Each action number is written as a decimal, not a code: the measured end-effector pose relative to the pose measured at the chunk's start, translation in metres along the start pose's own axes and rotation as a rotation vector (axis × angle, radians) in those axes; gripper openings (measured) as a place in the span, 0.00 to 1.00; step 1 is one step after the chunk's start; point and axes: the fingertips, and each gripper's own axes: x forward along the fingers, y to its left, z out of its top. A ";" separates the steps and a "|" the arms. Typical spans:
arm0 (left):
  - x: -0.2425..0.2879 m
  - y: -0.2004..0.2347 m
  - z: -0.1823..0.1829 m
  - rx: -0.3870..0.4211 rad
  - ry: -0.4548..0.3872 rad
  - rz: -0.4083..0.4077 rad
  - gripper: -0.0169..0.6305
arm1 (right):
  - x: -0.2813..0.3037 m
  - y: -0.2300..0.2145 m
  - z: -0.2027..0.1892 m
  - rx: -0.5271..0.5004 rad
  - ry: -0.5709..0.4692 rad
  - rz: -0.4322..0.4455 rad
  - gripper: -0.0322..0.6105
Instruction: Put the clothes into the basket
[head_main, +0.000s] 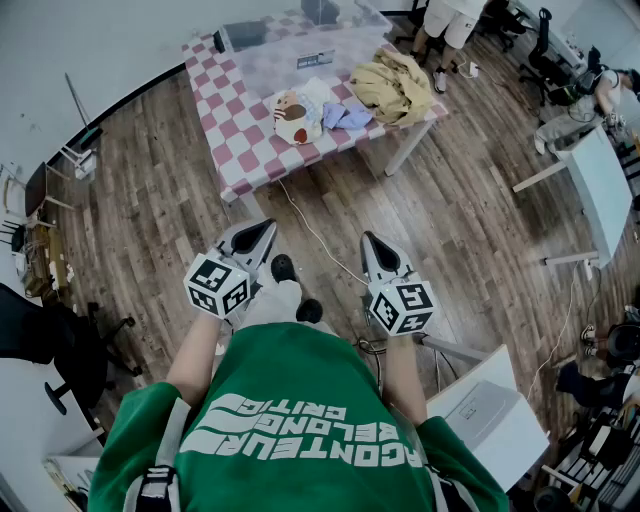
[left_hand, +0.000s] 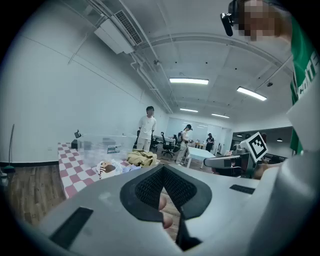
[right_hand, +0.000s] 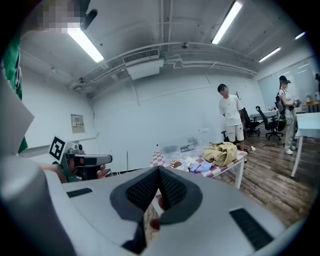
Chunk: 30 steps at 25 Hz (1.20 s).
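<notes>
My left gripper (head_main: 258, 235) and right gripper (head_main: 372, 245) are shut tight with nothing in them, well away from the table (head_main: 235, 120). The clothes (head_main: 390, 88) lie on it. They look soft and light, so I'd pinch a bunched fold.

Wood-plank floor (head_main: 150, 200), white walls (left_hand: 50, 100), strip ceiling lights (left_hand: 188, 80); checkered table (head_main: 235, 150) well ahead of left gripper (head_main: 262, 232), white desk (head_main: 600, 190) ahead-right.

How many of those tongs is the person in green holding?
2. The left tongs are held out on the person's left side, the right tongs on the right; both are shut and empty. None seem hidden.
</notes>
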 end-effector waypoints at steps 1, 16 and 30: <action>0.001 0.001 0.001 -0.002 0.000 0.001 0.03 | 0.001 0.000 0.001 -0.001 0.000 0.001 0.06; 0.018 0.034 0.003 -0.026 0.011 0.023 0.03 | 0.031 -0.014 0.004 0.016 0.017 0.020 0.06; 0.099 0.127 0.028 -0.058 -0.002 0.033 0.03 | 0.138 -0.061 0.041 0.015 0.040 0.036 0.06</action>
